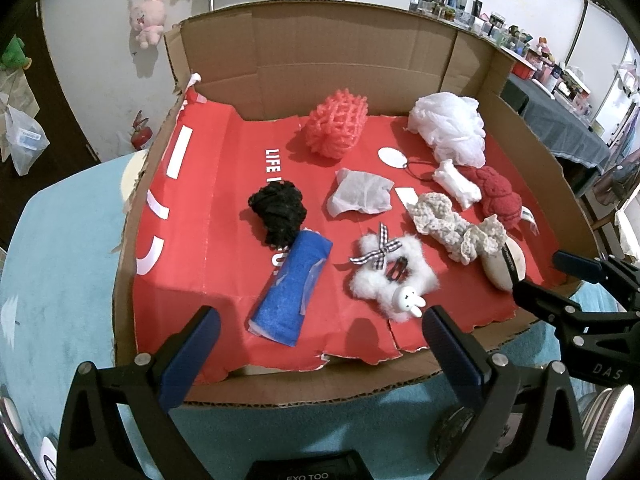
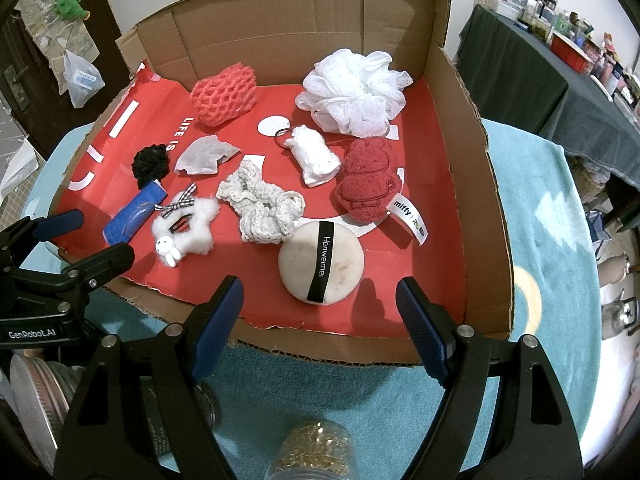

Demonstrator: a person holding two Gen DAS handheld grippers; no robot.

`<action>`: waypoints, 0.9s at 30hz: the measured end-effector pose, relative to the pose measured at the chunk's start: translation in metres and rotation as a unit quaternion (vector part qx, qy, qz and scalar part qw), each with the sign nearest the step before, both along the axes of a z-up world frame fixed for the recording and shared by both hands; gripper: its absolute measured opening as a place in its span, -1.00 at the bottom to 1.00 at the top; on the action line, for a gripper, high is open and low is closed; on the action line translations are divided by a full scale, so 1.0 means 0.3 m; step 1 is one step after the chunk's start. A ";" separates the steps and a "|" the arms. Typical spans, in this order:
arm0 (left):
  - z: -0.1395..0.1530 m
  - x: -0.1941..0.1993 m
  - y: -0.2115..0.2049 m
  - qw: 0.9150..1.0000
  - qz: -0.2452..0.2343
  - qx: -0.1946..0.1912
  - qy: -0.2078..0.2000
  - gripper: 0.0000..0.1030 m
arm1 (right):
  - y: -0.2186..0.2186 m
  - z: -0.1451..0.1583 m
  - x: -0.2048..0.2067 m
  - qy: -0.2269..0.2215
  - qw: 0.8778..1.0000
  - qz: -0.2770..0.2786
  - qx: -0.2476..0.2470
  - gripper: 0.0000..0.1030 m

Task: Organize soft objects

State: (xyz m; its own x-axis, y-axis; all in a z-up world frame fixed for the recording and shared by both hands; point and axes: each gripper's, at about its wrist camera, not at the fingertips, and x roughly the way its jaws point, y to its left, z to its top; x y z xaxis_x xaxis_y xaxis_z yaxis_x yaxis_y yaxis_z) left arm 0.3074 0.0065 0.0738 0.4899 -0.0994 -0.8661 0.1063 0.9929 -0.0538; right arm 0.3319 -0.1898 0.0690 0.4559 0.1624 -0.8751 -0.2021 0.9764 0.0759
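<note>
Everything soft lies spread on the red liner of an open cardboard box (image 2: 460,152) that sits on a teal cloth. Both tongs hover over the near edge, released, with nothing between their jaws: the left gripper (image 1: 320,344) at the bottom of its own view, the right gripper (image 2: 320,316) low in its view.

In the right wrist view, at the left of the frame, a black yarn ball (image 2: 151,164) rests just above a blue sponge (image 2: 132,216). The sponge looks light and squashy, best pinched across its narrow width. Beside it is a fluffy white hair clip (image 2: 184,226) with a checked bow and a small bunny. The fluff will give, but the bunny looks hard, so I would grip the fur. At upper centre sits a coral net pouf (image 2: 224,94), and below it a crumpled tissue (image 2: 204,156), which is flimsy and would likely crush.

A cream crochet scrunchie (image 2: 260,204) lies mid-frame, and any fold of it should catch easily. The round powder puff (image 2: 320,266) lies flat nearest the right gripper. It seems hard to get under, so its black strap may be the handhold. To the right are a white roll (image 2: 314,156), a white bath pouf (image 2: 352,92) and a red plush toy (image 2: 366,178), all light and springy.
</note>
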 end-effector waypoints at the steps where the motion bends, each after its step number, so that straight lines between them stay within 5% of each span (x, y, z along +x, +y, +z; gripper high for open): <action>1: -0.001 -0.002 -0.001 1.000 0.000 0.000 0.000 0.99 | 0.001 0.000 -0.001 0.000 1.000 0.000 0.000 0.52; 27: 0.005 -0.005 0.013 1.000 0.005 -0.022 0.000 0.99 | -0.001 0.004 0.003 -0.004 1.000 -0.001 -0.001 0.52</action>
